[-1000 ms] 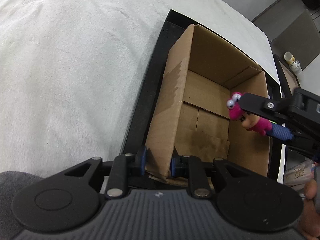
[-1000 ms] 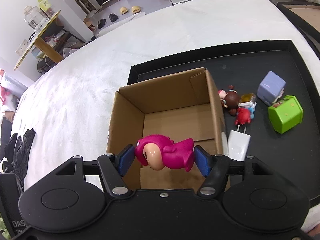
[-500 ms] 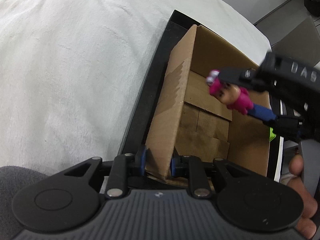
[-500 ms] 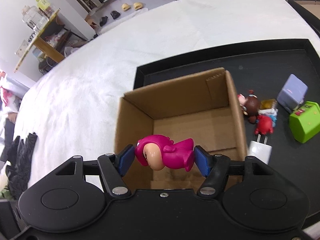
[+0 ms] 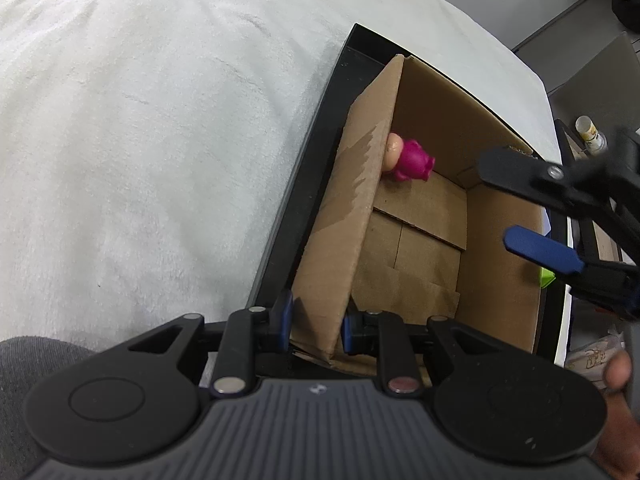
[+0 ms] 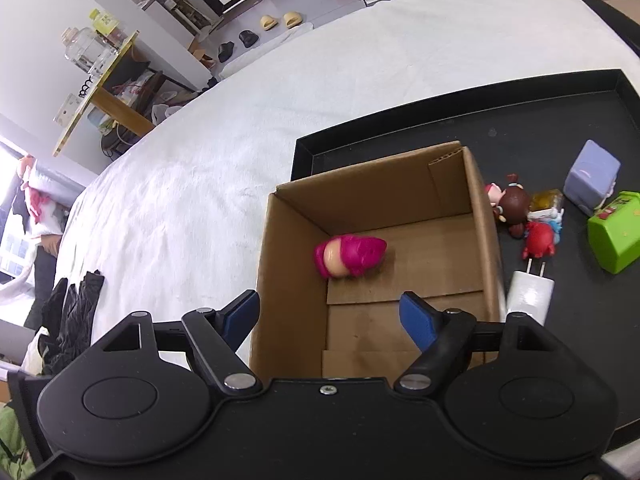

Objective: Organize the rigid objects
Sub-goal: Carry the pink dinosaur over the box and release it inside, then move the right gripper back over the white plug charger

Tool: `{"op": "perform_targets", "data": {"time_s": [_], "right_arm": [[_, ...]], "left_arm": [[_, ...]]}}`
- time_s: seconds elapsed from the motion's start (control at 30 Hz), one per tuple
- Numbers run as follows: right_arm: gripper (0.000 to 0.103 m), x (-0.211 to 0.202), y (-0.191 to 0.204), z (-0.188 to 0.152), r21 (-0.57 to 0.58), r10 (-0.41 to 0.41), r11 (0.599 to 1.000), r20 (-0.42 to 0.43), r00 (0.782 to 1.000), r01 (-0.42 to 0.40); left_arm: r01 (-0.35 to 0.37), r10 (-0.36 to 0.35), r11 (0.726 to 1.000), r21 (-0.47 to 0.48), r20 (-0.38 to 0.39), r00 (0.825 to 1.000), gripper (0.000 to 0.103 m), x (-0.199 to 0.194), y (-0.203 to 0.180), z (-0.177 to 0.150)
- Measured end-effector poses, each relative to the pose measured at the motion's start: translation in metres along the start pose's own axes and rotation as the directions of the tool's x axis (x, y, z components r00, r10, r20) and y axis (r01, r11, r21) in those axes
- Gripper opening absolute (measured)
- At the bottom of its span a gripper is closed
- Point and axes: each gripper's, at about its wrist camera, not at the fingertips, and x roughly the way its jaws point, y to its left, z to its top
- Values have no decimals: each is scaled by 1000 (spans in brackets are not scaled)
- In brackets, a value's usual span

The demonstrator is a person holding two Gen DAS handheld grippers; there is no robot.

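White fleecy cloth covers the tabletop (image 6: 280,100), and on it sits a black tray (image 6: 560,92) holding an open cardboard box (image 6: 400,184). My left gripper (image 5: 316,322) is clamped on the box's near wall, one blue pad outside and one inside. My right gripper (image 6: 328,314) hangs over the box with its jaws opening and nothing between its blue pads. The magenta toy figure (image 6: 348,256) lies on its side on the box floor, close to the far left corner; it is glossy plastic, with a rounded peach-coloured patch facing me, though motion blur keeps me from saying whether that is its face or belly. Outside the box, on the tray's bare black floor, are a white plug adapter (image 6: 528,294) just beside the box wall, a brown-haired doll figure (image 6: 512,204), a small red figure (image 6: 540,238), a lilac cube (image 6: 592,176) and a green block (image 6: 616,232).
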Motion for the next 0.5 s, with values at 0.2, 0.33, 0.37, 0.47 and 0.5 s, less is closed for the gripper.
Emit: {"op": "perform_targets", "data": {"time_s": [0.2,0.33,0.37,0.47,0.5], "right_arm": [[76,-16,-2,0,3,-1,1000,-2,1000,1],[76,-28,-6,-1,-8,-11,1000,5,1000,11],[76,-31,-6,-1,-14,-12,1000,9,1000,12],[76,-40,-10,0,-21,-14,1000,26,1000,14],[76,-43,-12,0,-20,-12,1000,31,999,13]], "left_arm": [[-15,15,1000,-4,14,1000,22,-4,2,2],[-21,21,1000,-6,13,1000,22,-2,3,3],[-22,22,1000,-7,11,1000,22,-2,3,3],[-27,27,1000,-9,7,1000,22,-1,3,4],[-29,29,1000,-9,5,1000,22,-2,2,4]]}}
